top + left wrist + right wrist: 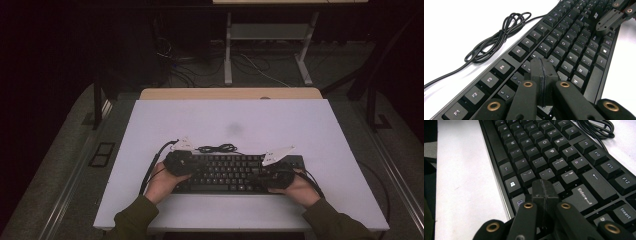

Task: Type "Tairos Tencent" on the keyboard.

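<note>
Black keyboard point(232, 172) lies flat on the white table point(230, 125), near the person's edge, long side across. Its bundled cable point(216, 148) sits just behind it, loosely coiled on the table.

Left gripper point(176, 162) over the keyboard's left end. In the left gripper view the 2 jaws are pressed together, no gap, nothing between them; left gripper point(542, 65) tip low over the letter keys below the function row. Cannot tell whether the tip touches a key.

Right gripper point(276, 176) over the keyboard's right end. In the right gripper view its 2 jaws are likewise closed flush and empty, right gripper point(543, 187) tip close above the keys left of Enter. Contact with the keys not clear.

Both hands hold the grippers from the near edge of the table.
</note>
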Tool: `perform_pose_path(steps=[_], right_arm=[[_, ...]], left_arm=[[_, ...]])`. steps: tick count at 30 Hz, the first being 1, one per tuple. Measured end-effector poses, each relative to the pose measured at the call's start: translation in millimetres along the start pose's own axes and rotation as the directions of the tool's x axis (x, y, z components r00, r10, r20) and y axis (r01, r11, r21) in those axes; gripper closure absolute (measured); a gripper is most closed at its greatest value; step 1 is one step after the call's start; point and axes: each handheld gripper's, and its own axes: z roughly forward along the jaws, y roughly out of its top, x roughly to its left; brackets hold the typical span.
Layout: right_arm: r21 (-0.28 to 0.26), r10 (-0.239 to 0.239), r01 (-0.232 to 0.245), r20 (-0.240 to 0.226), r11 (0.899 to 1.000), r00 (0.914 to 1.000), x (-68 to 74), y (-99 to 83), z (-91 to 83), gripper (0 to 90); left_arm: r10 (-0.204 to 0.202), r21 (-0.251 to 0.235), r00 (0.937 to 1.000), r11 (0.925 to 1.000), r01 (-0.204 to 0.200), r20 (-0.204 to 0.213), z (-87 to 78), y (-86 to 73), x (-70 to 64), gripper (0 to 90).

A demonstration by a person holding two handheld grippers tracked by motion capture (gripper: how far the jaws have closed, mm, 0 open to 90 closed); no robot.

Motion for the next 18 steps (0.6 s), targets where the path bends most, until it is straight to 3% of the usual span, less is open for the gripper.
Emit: perform_pose_path(steps=[4, 7, 9, 18], right_arm=[[0.0, 0.002, -0.002, 0.0, 1.0, 1.0, 0.1, 0.0, 0.0, 89.3], [0.0, 0.003, -0.003, -0.001, 1.0, 1.0, 0.0, 0.0, 0.0, 89.3], [0.0, 0.003, -0.003, -0.001, 1.0, 1.0, 0.0, 0.0, 0.0, 89.3], [-0.001, 0.004, -0.004, -0.001, 1.0, 1.0, 0.1, -0.1, 0.1, 89.3]], left_arm=[[0.001, -0.016, 1.0, 0.9999, -0.001, -0.001, -2.6, 0.5, 0.2, 88.6], [-0.013, -0.044, 0.9999, 0.999, 0.012, -0.007, -8.3, 0.9, 0.8, 76.5], [-0.019, -0.061, 0.9998, 0.998, 0.018, -0.01, -11.9, 0.8, 1.7, 74.4], [-0.001, -0.087, 1.0, 0.9962, 0.001, -0.001, -22.4, -4.8, 1.9, 48.2]])
